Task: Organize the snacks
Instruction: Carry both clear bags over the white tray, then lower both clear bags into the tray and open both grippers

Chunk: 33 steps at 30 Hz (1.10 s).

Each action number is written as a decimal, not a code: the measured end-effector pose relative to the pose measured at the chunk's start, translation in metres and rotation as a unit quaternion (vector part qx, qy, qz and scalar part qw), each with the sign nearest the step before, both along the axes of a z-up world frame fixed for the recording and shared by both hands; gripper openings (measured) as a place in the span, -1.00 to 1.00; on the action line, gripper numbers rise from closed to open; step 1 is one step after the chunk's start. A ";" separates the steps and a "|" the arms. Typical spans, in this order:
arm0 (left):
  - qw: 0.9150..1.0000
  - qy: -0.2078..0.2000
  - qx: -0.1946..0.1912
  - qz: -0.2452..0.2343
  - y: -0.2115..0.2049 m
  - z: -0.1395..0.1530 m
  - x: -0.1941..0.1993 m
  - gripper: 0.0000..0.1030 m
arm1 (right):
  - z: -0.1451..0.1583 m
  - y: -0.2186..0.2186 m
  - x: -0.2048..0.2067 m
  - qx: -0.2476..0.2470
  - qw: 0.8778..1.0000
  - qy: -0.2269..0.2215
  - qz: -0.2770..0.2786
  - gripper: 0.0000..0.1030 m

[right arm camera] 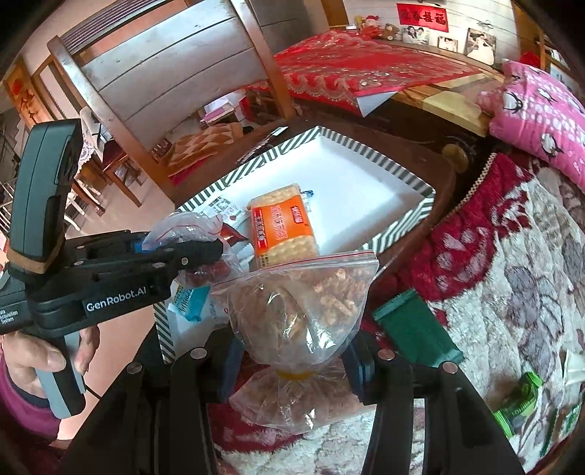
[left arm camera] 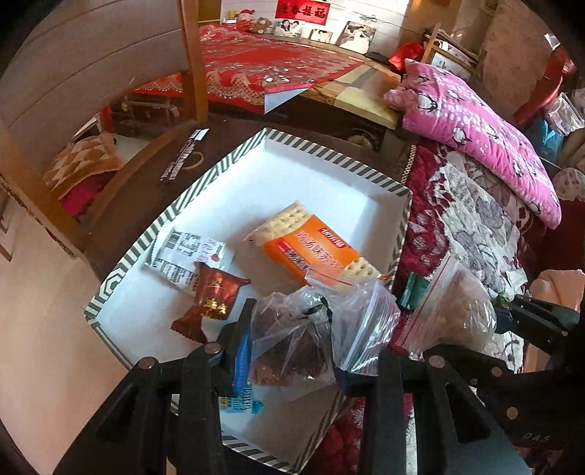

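Both grippers' fingers (right arm camera: pixel 353 365) pinch bags beside tray (left arm camera: pixel 204 175).

Lived-in home, framed family photos (left arm camera: pixel 321 33) at twelve o'clock, red festive banner (left arm camera: pixel 302 11), embroidered red cloth (left arm camera: pixel 263 65), pink pillow (left arm camera: pixel 482 135) at two o'clock, wooden chair (right arm camera: pixel 153 73)

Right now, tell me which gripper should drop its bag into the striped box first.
Left. The left gripper already holds its bag of red snacks over the striped box. The right gripper grips the bag of walnuts off the box's near edge, above the blanket.
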<state>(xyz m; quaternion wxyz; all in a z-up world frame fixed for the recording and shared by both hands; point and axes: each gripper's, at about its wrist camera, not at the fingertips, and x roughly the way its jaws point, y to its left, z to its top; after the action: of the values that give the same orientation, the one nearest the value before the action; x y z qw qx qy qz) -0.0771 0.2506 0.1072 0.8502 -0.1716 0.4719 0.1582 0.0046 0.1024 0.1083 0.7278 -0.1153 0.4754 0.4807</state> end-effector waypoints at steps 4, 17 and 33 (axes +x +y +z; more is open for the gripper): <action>1.000 0.004 0.000 0.010 0.007 -0.003 -0.004 -0.32 | -0.001 0.010 0.000 -0.004 1.000 0.000 0.009 0.02; 0.999 0.010 -0.005 0.037 0.030 -0.010 -0.016 -0.32 | -0.006 0.044 0.002 -0.012 0.999 0.006 0.035 0.03; 0.998 0.021 0.002 0.065 0.052 -0.022 -0.019 -0.32 | -0.015 0.100 0.012 -0.027 0.998 0.001 0.052 0.03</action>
<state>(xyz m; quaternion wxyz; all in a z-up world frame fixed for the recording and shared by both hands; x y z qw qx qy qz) -0.0962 0.3025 0.0856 0.8282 -0.1969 0.4774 0.2179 0.0167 0.2024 0.0928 0.6981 -0.1589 0.4822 0.5048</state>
